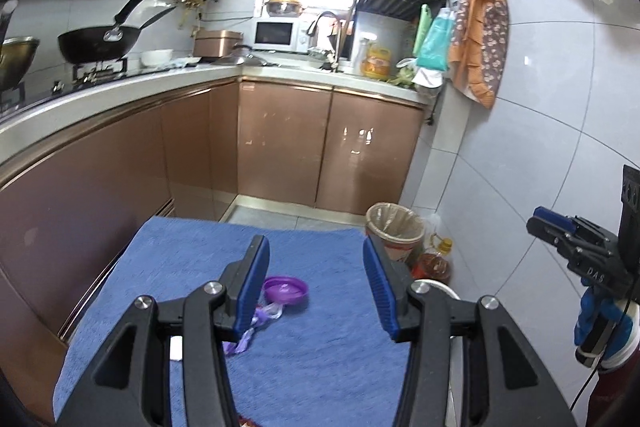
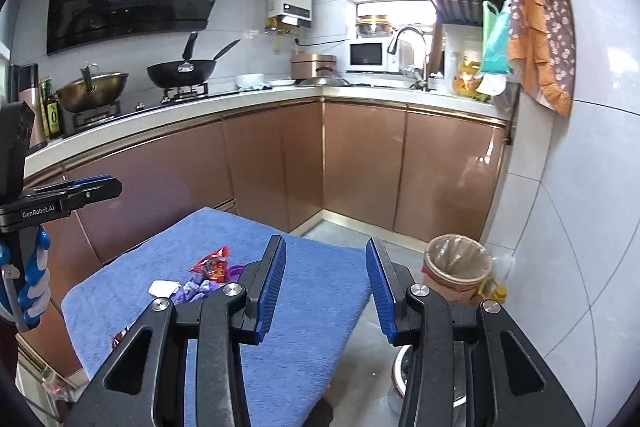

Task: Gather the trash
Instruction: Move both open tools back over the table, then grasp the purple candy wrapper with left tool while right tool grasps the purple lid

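A blue towel (image 1: 320, 347) (image 2: 316, 291) covers a low table. On it lie a purple round lid (image 1: 286, 289), purple wrappers (image 1: 256, 327) (image 2: 196, 291), a red snack packet (image 2: 210, 263) and a white scrap (image 2: 162, 287). My left gripper (image 1: 316, 287) hangs open above the towel, just right of the lid, with nothing between its pads. My right gripper (image 2: 326, 287) is also open and empty, over the towel's right part. A bin with a plastic liner (image 1: 394, 231) (image 2: 458, 263) stands on the floor beyond the table's right corner.
Brown cabinets (image 1: 280, 147) and a white counter (image 2: 240, 99) wrap the left and far sides. A wok (image 2: 180, 71), pots and a microwave (image 2: 366, 55) sit on the counter. An oil bottle (image 1: 438, 259) stands by the bin. A tiled wall (image 2: 580, 227) closes the right.
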The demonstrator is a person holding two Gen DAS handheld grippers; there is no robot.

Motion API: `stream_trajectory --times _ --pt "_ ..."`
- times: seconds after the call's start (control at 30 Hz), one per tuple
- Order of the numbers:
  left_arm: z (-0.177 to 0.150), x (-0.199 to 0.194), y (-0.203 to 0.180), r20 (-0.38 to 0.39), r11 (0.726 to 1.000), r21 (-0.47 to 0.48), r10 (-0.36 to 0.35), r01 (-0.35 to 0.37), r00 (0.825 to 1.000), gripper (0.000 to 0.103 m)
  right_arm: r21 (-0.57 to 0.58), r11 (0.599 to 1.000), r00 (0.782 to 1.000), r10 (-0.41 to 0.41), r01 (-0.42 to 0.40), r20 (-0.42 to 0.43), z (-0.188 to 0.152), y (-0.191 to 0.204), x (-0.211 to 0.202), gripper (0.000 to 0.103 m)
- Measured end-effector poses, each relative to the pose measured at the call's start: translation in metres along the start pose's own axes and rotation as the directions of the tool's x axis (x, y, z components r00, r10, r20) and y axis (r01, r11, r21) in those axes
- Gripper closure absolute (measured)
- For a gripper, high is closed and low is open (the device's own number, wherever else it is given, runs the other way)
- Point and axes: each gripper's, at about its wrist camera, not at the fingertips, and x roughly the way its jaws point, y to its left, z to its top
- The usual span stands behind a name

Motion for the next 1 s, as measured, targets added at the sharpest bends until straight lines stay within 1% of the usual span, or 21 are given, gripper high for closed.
stream_trajectory --times 0.23,0.3,0.5,0.67,0.87,1.0 --pt "-0.031 0.022 0.037 -0.076 0.999 -0.033 0.018 -0.021 0.997 0.056 0.002 1.0 0.998 0.025 -0.025 -0.057 -0.013 0.011 0.031 0.062" --pt "-0.037 0.03 0.046 -0.095 0.999 -0.049 0.013 -0.018 0.995 0.056 -0.002 0.999 0.997 0.034 -0.034 -0.074 -0.016 0.016 0.04 0.062" --pt "-0.057 0.065 0.07 -0.171 0.998 -0.064 0.009 -0.02 0.985 0.056 -0.023 0.998 0.99 0.061 -0.065 -0.128 -0.025 0.031 0.072 0.062" --pt "-0.077 0.1 0.093 -0.258 0.997 -0.076 0.014 -0.034 0.966 0.056 -0.026 0.995 0.978 0.087 -0.093 -0.19 -0.034 0.043 0.111 0.062" --pt "-0.102 0.145 0.114 -0.361 0.995 -0.084 0.011 -0.044 0.932 0.056 -0.044 0.99 0.954 0.12 -0.137 -0.274 -0.048 0.065 0.165 0.062" --pt "-0.114 0.17 0.121 -0.411 0.996 -0.076 0.003 -0.037 0.912 0.056 -0.053 0.984 0.936 0.145 -0.17 -0.321 -0.057 0.082 0.202 0.062"
